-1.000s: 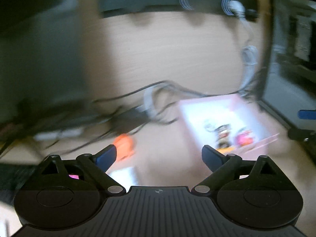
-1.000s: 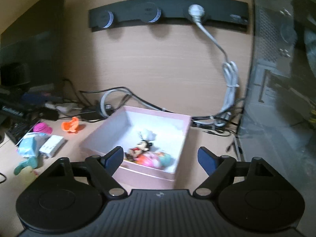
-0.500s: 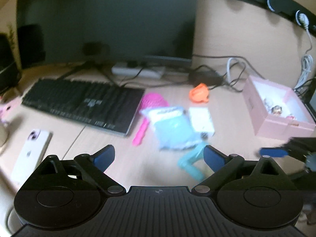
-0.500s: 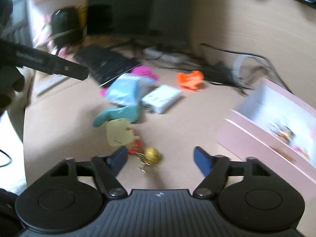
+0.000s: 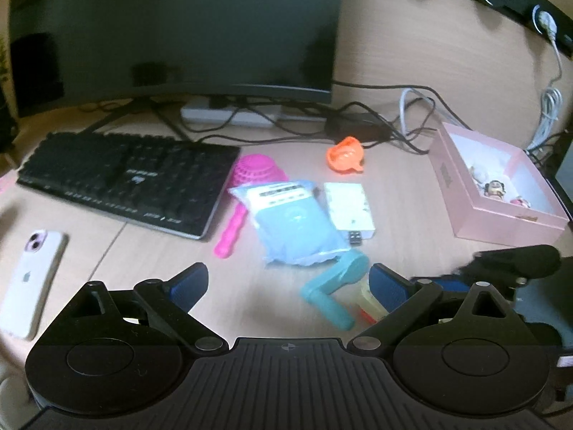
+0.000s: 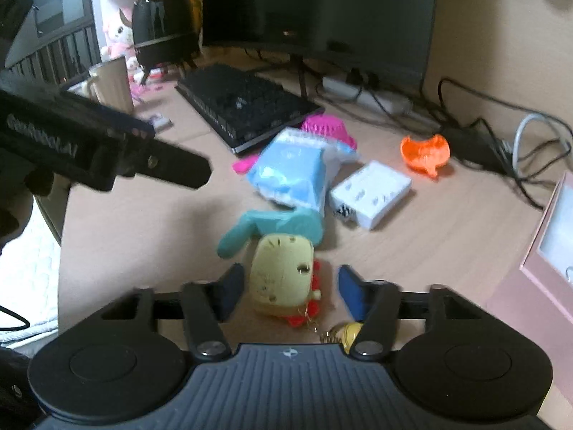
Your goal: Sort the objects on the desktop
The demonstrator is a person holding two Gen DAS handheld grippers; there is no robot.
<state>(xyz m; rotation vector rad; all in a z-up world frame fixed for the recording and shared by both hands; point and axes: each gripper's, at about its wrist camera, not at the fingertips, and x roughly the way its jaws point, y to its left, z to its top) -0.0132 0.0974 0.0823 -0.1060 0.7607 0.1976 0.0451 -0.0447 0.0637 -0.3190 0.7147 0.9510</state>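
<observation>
My right gripper (image 6: pixel 290 286) is open, its fingers on either side of a yellow plush keychain toy (image 6: pixel 281 272) lying on the desk, with a gold clip (image 6: pixel 345 333) beside it. A teal toy (image 6: pixel 272 227), a blue packet (image 6: pixel 293 172), a white box (image 6: pixel 370 193), a pink brush (image 6: pixel 324 129) and an orange toy (image 6: pixel 424 154) lie beyond. My left gripper (image 5: pixel 288 285) is open and empty above the desk, near the teal toy (image 5: pixel 335 286) and the blue packet (image 5: pixel 297 222). The pink box (image 5: pixel 497 186) holds small figures at the right.
A black keyboard (image 5: pixel 125 179), a monitor (image 5: pixel 179 28) and tangled cables (image 5: pixel 376 125) lie at the back. A white phone (image 5: pixel 32 279) lies at the left. A mug (image 6: pixel 111 86) and a black speaker (image 6: pixel 163 28) stand far left in the right wrist view.
Both grippers swung left from the pink box to the pile of loose objects. My right gripper has come down around the yellow plush toy. My left gripper moved slightly closer to the desk.
</observation>
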